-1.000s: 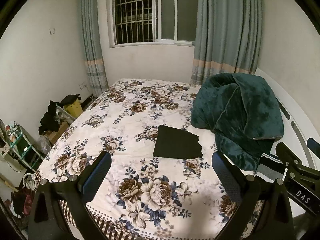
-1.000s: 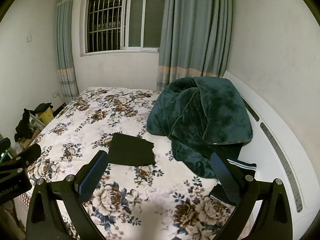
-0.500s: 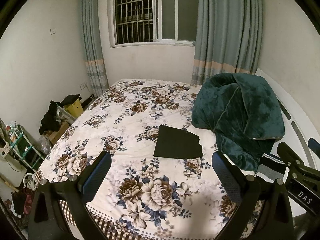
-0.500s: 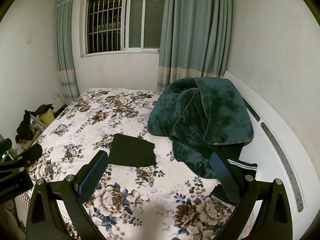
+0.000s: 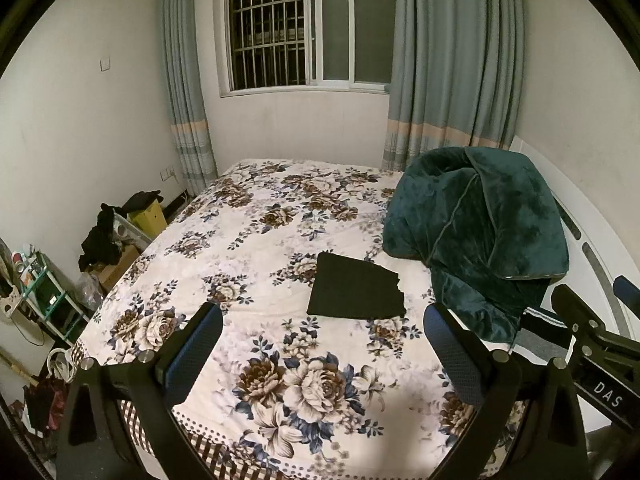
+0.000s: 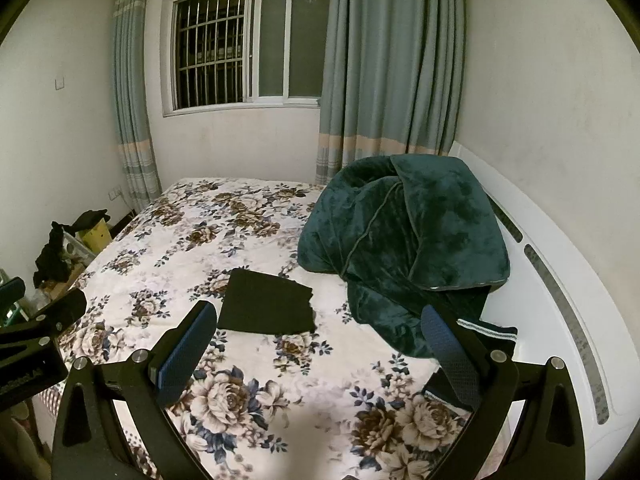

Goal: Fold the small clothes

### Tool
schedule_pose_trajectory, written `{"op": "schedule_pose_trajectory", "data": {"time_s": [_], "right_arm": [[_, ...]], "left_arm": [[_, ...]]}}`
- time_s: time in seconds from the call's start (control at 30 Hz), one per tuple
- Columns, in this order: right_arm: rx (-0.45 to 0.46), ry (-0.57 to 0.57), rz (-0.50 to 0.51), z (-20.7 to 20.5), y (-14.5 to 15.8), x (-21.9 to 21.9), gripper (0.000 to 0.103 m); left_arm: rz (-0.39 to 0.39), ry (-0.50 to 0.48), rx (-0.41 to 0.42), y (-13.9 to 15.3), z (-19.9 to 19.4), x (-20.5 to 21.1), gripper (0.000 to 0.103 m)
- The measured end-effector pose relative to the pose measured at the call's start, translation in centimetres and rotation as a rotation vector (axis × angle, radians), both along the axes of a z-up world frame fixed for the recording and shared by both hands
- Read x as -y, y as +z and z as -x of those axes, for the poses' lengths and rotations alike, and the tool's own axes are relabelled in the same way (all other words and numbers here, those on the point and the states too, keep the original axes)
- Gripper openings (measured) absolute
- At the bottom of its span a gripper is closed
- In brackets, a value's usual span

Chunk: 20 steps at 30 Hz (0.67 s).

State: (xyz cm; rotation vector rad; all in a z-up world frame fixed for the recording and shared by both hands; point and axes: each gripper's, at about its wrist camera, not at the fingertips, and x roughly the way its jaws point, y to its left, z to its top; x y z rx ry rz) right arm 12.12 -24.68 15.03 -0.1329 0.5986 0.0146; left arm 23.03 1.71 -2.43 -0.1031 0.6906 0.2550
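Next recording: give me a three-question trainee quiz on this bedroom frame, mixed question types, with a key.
1. True or false: the left gripper grips the black garment.
2. The garment lies: A) crumpled B) folded flat C) hanging?
3. What lies just right of the garment on the floral bedspread?

Key: 1 false, both it and the right gripper are open and hold nothing; 2 B; 3 the dark green blanket.

We see bare floral bedspread (image 5: 248, 248) across centre and lower left; the heaped dark green plush blanket (image 5: 484, 236) blocks the right side.
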Motion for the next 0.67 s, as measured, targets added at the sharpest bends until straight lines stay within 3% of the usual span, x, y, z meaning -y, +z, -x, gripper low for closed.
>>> {"op": "schedule_pose_trajectory", "data": {"time_s": [0.67], "right_arm": [[0.003,-0.012,-0.006,0.38,-0.32,-0.17,0.103]], "left_arm": [[0.000,-0.001,0.004,0.07,-0.41,0.00,0.103]]}}
